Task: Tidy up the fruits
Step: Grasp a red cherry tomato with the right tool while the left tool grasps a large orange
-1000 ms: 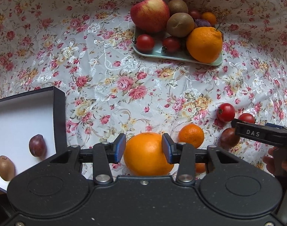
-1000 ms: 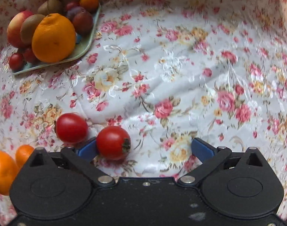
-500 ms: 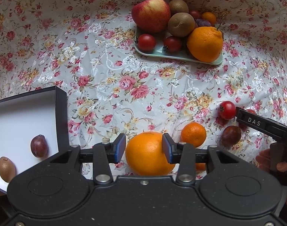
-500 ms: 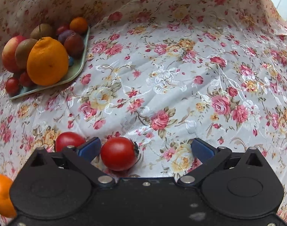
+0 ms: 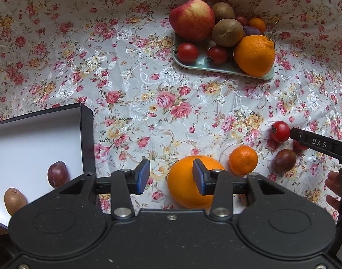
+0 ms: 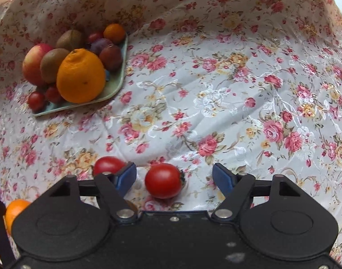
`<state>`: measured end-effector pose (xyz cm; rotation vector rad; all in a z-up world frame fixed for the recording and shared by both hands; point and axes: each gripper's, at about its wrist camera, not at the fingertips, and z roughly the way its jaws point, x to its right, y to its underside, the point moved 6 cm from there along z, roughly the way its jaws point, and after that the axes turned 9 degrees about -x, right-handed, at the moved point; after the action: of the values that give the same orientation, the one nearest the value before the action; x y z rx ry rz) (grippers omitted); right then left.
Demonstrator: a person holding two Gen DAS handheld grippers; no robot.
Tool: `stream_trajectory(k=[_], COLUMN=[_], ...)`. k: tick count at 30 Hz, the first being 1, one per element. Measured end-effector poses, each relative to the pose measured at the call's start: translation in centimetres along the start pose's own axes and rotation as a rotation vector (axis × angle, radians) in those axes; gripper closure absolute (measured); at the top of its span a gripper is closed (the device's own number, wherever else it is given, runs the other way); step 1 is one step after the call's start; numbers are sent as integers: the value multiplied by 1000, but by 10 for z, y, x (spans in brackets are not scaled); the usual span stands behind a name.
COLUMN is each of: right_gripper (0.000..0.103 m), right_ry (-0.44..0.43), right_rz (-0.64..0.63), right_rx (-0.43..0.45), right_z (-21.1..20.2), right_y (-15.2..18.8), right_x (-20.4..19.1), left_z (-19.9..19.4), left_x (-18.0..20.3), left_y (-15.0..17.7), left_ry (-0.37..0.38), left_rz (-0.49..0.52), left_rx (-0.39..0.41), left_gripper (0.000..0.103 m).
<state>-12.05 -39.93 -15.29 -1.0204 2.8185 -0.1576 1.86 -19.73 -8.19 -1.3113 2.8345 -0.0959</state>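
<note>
A large orange (image 5: pixel 184 186) lies on the floral cloth, partly behind the right finger of my open left gripper (image 5: pixel 171 177); it is off-centre, not gripped. My right gripper (image 6: pixel 174 177) is open around a red tomato (image 6: pixel 164 180), with gaps on both sides. A second tomato (image 6: pixel 107 164) sits just outside its left finger. Beside the orange are a mandarin (image 5: pixel 242 160), a dark plum (image 5: pixel 284 160) and a tomato (image 5: pixel 279 131). At the left, a black box (image 5: pixel 86 134) with a white inside holds a plum (image 5: pixel 57 173) and a kiwi (image 5: pixel 15 198).
A pale green plate (image 5: pixel 215 68) at the back carries an apple (image 5: pixel 192 20), two kiwis, a big orange (image 5: pixel 254 56), tomatoes and small fruit. A hand (image 5: pixel 332 186) shows at the right edge. Open cloth lies between plate and box.
The left gripper has shifted left, so the orange now sits behind its right finger instead of centred. The right gripper's fingers have narrowed around the tomato and its view has tilted upward.
</note>
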Motion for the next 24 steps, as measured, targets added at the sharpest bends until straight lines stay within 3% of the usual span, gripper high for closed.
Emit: stream_trajectory(k=[3,5,7,14,24], right_gripper=[38,57,63,63,63], right_ry=[-3,1,15,23,-45], right_rz=[-18,-29,-48,-86,-103], right_rx=[-14,-25,-12,14,65], right_z=[-1,1,0,-13,-43], right_y=[2,3,3,5,2], right_x=[-5,-6,-6,-10,-31], left_z=[0,-1,-1,-2,11], left_x=[0,2,4,14,24], left_y=[1,1,2,3,6], left_ry=[-1,7,16,110,84], left_rz=[5,13,22,45,61], left_rx=[3,5,7,7,-1], left_gripper=[53,53,53,53,47])
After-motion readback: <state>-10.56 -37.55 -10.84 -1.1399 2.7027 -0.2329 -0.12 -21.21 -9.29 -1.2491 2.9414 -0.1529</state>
